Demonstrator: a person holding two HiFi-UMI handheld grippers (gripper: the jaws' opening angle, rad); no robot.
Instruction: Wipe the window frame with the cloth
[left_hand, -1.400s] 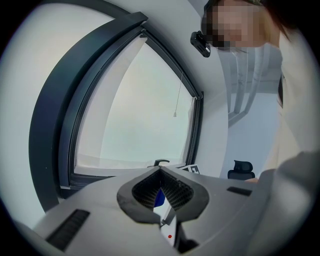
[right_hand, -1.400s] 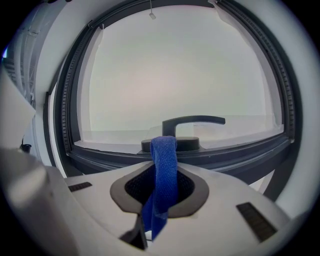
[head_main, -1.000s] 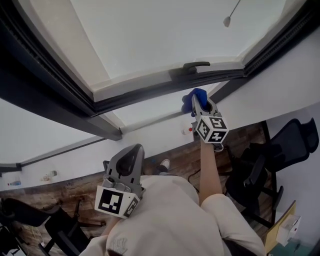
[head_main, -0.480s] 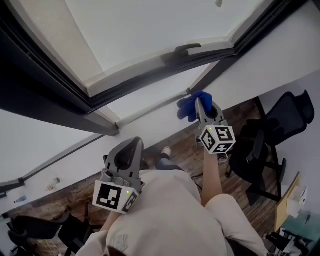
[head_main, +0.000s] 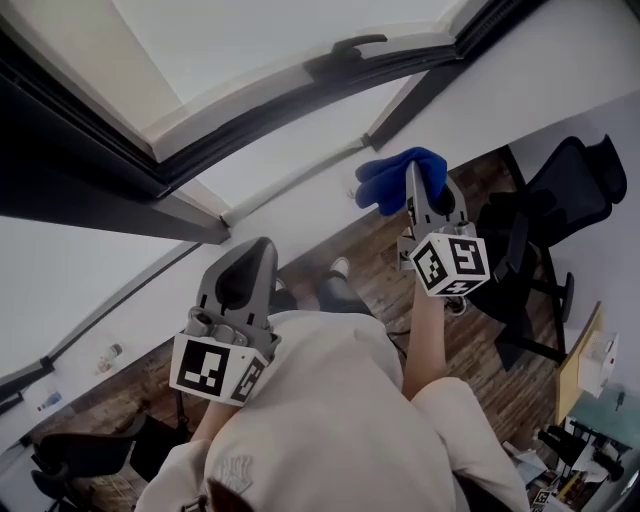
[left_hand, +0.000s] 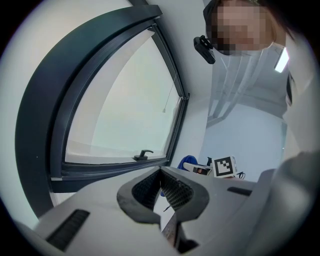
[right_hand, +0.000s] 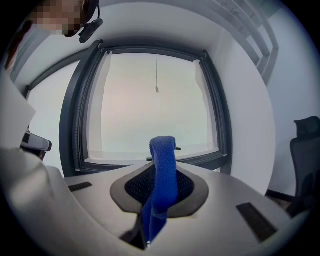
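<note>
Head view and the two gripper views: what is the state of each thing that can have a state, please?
left tongs: shut, nothing between them.
right tongs: shut on the cloth.
cloth: bunched, pinched in the right tongs, not touching the window.
window: looks closed, handle lying flat.
chair: upright, nobody on it.

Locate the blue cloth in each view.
Head view: soft blue cloth, upper right, held by the right gripper.
Left gripper view: the cloth, small, low, right of centre.
Right gripper view: the cloth, centre, between the fingers.
Shared landmark: black window handle.
</note>
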